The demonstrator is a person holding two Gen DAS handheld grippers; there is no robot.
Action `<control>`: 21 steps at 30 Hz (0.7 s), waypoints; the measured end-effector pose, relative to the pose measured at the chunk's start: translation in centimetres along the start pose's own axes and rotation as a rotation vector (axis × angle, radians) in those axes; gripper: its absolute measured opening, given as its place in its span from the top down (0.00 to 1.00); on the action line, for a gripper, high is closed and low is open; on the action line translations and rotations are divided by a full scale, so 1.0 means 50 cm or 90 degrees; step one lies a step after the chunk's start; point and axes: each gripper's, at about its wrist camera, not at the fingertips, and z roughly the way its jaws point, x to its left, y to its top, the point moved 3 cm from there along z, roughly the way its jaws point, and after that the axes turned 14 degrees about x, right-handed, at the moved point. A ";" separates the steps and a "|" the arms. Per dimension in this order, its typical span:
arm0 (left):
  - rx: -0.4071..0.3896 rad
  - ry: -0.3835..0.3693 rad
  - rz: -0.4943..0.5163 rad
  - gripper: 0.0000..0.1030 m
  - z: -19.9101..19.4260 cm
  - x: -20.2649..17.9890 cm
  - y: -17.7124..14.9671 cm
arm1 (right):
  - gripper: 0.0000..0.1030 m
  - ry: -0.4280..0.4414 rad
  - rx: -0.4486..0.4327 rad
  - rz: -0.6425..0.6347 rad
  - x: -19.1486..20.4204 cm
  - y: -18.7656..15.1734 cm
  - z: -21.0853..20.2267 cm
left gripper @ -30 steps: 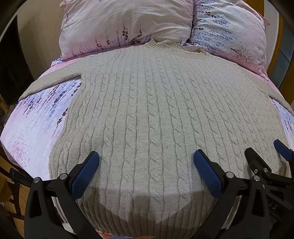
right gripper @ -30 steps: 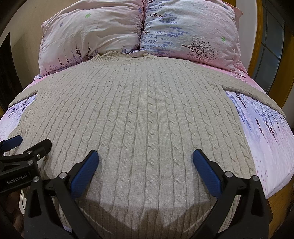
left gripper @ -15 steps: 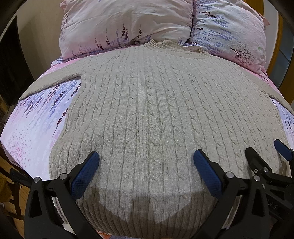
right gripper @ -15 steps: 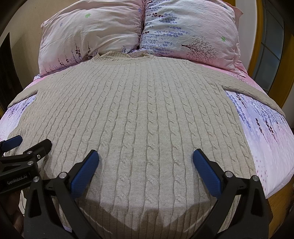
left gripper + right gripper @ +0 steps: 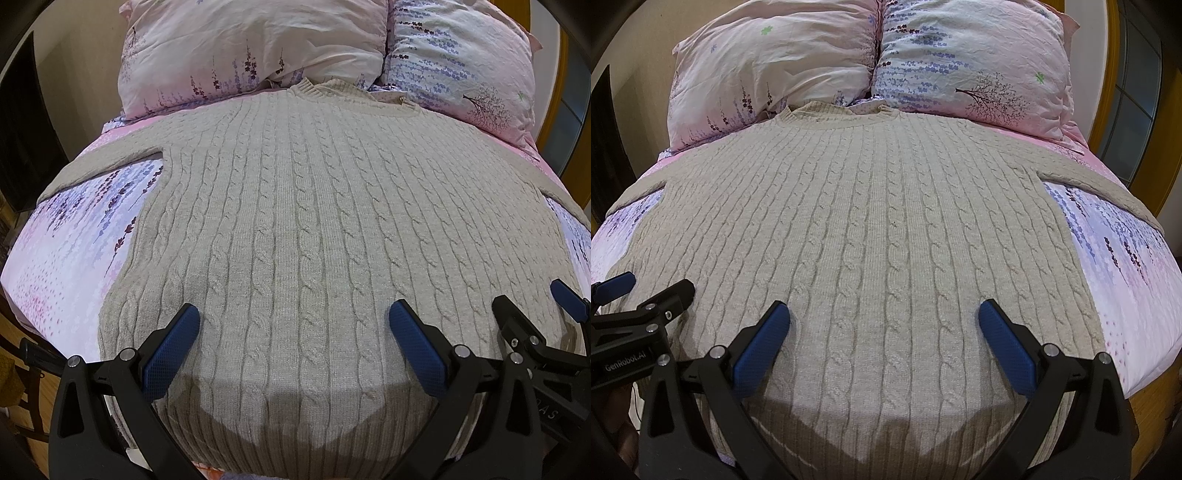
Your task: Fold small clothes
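Observation:
A beige cable-knit sweater lies flat on the bed, collar toward the pillows and sleeves spread to both sides. It also fills the right wrist view. My left gripper is open and empty, hovering over the hem on the sweater's left half. My right gripper is open and empty over the hem's right half. The right gripper shows at the right edge of the left wrist view. The left gripper shows at the left edge of the right wrist view.
The bed has a pink floral sheet and two floral pillows at the head. A wooden bed frame and a window stand on the right. The floor shows at lower left.

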 end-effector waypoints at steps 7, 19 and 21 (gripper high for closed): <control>0.020 -0.002 0.001 0.01 0.004 -0.002 0.008 | 0.02 0.002 0.028 -0.004 0.001 0.021 0.004; 0.048 -0.004 0.014 0.01 0.007 -0.001 0.017 | 0.02 0.021 0.051 -0.038 -0.007 0.012 0.003; 0.053 -0.003 0.017 0.01 0.009 -0.003 0.017 | 0.02 0.028 0.053 -0.046 -0.010 0.013 0.003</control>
